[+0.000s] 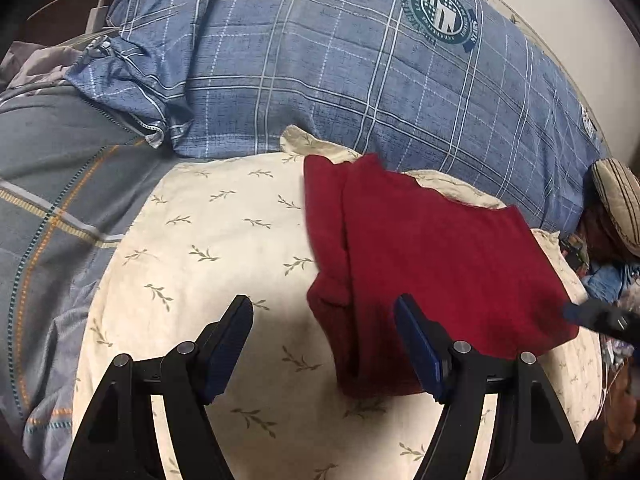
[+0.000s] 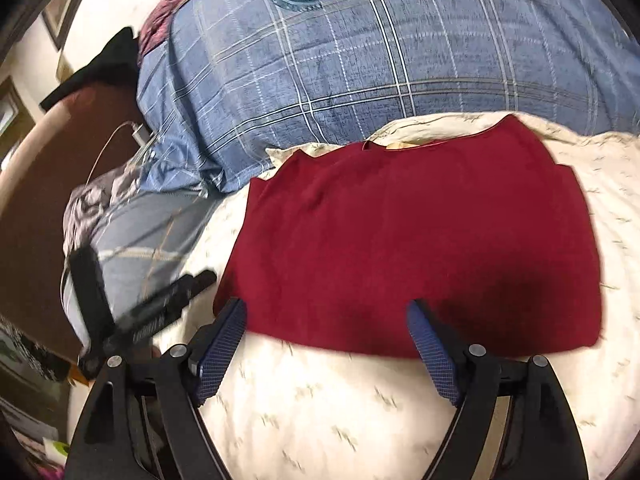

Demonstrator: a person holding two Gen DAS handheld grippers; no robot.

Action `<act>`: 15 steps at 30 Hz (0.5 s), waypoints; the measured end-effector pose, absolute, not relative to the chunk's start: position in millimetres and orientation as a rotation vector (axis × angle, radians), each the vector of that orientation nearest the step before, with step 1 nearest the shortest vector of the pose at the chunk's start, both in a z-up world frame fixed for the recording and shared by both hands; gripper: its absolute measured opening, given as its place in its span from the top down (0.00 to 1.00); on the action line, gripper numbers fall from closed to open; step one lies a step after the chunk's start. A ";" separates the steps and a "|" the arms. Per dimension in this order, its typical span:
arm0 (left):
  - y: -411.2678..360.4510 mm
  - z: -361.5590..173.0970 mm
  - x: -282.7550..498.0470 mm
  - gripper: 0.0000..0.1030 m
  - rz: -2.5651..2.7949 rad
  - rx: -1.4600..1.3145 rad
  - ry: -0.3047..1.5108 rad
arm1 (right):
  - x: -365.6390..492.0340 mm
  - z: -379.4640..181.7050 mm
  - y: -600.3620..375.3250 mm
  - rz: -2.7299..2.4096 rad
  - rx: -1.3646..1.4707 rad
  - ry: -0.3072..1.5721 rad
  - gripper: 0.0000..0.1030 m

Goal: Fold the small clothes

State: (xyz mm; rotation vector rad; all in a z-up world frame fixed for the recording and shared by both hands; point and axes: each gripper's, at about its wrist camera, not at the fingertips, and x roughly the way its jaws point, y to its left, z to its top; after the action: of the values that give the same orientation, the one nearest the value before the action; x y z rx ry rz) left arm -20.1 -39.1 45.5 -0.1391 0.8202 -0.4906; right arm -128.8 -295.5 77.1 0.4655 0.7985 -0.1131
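Observation:
A dark red garment (image 1: 432, 264) lies flat on a cream pillow with a leaf print (image 1: 208, 264). Its left edge is folded over in a long strip. In the right wrist view the red garment (image 2: 412, 240) spreads wide, neckline at the far side. My left gripper (image 1: 324, 312) is open and empty, just above the garment's near left edge. My right gripper (image 2: 326, 316) is open and empty over the garment's near hem. The right gripper's tip shows at the right edge of the left wrist view (image 1: 600, 316). The left gripper shows blurred in the right wrist view (image 2: 160, 312).
A blue plaid quilt with a round green badge (image 1: 360, 68) lies bunched behind the pillow. A grey striped blanket (image 1: 52, 208) lies to the left. A white charger and cable (image 1: 96, 8) sit at the far left. A striped cushion (image 1: 620, 204) is at the right.

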 end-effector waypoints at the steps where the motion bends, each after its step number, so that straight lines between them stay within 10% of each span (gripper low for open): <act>1: -41.1 44.7 -19.5 0.29 -0.495 -0.131 0.825 | -122.6 74.7 -296.0 -0.110 0.467 0.796 0.19; 15: -53.7 32.1 13.9 0.29 -0.507 -0.169 0.903 | 50.2 46.7 -262.1 0.028 0.370 0.978 0.18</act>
State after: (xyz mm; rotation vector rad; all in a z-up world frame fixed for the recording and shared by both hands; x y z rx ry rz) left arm 13.9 -53.7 32.1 -0.1686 0.9026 -0.5068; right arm 50.2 -262.1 46.7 0.3697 0.9780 0.0278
